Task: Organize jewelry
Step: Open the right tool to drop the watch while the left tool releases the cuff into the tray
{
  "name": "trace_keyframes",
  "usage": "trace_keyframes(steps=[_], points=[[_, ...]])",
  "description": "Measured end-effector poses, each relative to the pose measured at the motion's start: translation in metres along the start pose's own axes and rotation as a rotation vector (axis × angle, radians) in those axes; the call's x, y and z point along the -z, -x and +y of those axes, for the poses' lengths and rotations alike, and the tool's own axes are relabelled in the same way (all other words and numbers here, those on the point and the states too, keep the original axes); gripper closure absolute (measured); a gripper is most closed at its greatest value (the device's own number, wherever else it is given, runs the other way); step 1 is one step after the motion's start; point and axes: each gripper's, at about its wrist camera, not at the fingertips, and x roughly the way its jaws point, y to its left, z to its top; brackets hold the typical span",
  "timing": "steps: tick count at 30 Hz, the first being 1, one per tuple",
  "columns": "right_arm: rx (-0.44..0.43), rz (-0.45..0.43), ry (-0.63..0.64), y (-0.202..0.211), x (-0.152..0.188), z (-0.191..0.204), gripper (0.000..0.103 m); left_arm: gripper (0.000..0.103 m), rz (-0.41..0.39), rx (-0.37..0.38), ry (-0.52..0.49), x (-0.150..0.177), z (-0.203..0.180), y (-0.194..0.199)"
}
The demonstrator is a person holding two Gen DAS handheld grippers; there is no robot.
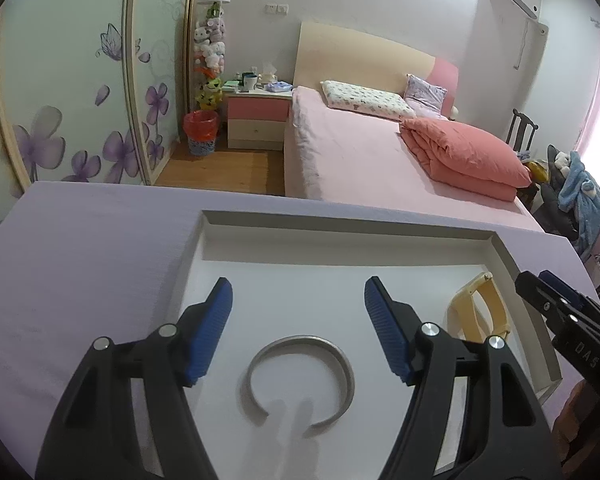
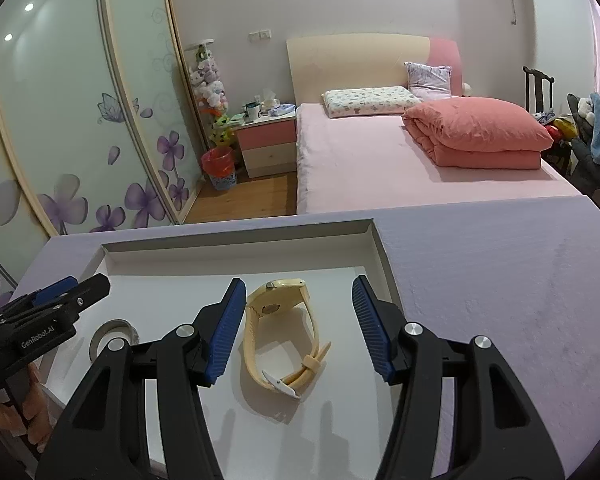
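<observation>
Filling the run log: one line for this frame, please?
left gripper: open above silver bangle | right gripper: open above yellow watch | both pieces in white tray | nothing held

On the one lavender desk (image 2: 500,280) sits one white tray (image 1: 504,256) holding two pieces of jewelry, namely one silver open bangle (image 1: 300,380) and one yellow wristwatch (image 2: 284,332), while two hand-held grippers, the left hand-held gripper (image 1: 298,328) and the right hand-held gripper (image 2: 299,328), are in view.
</observation>
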Motion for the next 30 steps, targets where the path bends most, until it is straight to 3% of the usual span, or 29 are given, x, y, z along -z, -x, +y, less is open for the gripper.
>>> trace_keyframes(steps=[9, 14, 23, 30], points=[[-0.01, -0.031, 0.027, 0.029, 0.004, 0.009, 0.044, 0.035, -0.028, 0.008, -0.008, 0.014, 0.011, 0.038], [-0.022, -0.063, 0.044, 0.065, 0.019, 0.012, 0.041, 0.031, -0.051, 0.02, 0.004, 0.041, 0.03, 0.08], [-0.037, -0.081, 0.101, 0.128, 0.072, 0.016, 0.032, 0.025, -0.127, -0.01, 0.03, 0.107, 0.07, 0.166], [-0.044, -0.035, 0.118, 0.152, 0.122, 0.017, 0.028, 0.019, -0.083, -0.045, 0.006, 0.152, 0.075, 0.185]])
